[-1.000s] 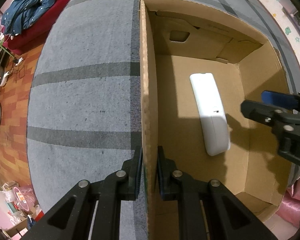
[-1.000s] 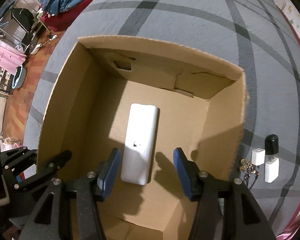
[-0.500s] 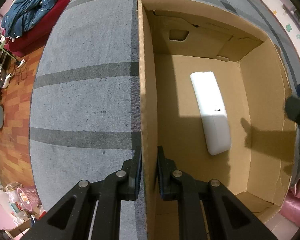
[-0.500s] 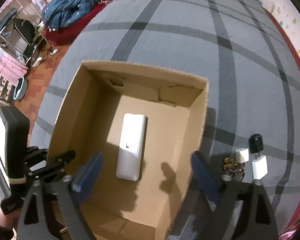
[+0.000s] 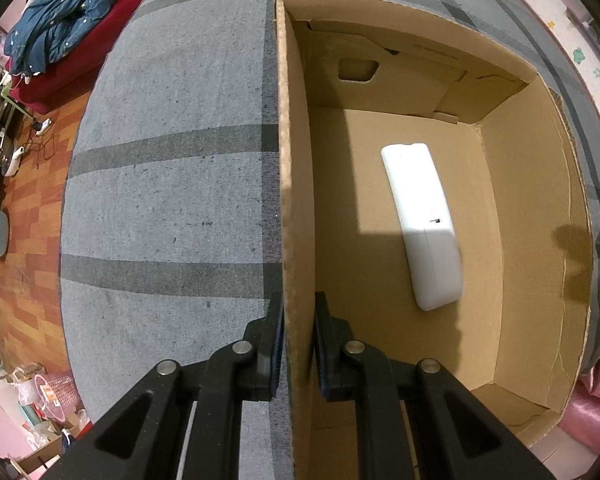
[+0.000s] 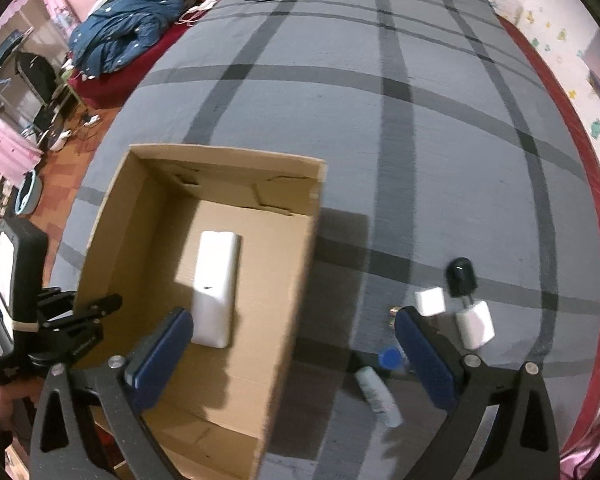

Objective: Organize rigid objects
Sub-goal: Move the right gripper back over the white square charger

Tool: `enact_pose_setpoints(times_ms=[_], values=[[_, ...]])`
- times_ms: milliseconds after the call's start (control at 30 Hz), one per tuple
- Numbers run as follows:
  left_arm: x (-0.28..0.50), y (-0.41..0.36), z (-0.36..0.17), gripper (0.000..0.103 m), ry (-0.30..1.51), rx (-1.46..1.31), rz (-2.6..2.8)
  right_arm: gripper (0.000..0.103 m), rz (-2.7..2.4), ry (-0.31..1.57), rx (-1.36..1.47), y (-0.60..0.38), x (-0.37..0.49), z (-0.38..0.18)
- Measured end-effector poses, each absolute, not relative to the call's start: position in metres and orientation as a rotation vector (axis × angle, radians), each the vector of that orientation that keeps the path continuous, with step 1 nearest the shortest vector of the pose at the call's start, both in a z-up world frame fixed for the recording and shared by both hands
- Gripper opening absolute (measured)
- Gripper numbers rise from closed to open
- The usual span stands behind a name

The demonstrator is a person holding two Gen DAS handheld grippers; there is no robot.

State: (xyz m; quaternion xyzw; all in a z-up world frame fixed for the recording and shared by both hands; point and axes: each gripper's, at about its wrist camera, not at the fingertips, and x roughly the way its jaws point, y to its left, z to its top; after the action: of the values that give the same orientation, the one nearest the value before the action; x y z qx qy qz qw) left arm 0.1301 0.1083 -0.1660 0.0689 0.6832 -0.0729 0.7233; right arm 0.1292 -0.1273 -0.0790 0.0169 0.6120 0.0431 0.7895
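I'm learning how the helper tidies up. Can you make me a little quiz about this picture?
1. True or false: the white remote lies flat on the floor of the cardboard box.
2. What does the left hand-held gripper pinch?
A. the remote
B. the box's side wall
C. the grey blanket
3. Fill in: beside the box, on the grey striped blanket, wait two small white blocks and a ____ cap-shaped thing.

Key
1. True.
2. B. Its jaws are shut on the wall's top edge.
3. Black. The right hand-held gripper is opening, with nothing between its jaws.
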Motion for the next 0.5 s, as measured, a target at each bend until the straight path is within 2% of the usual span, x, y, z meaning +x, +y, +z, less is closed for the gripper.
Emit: enact_pose_setpoints(times_ms=[500], values=[[0.131,0.107,-0.167,0.014,1.512,0.162,-0.167,0.103,-0.094,1.340,0.099,-0.227,0.117,-0.098]])
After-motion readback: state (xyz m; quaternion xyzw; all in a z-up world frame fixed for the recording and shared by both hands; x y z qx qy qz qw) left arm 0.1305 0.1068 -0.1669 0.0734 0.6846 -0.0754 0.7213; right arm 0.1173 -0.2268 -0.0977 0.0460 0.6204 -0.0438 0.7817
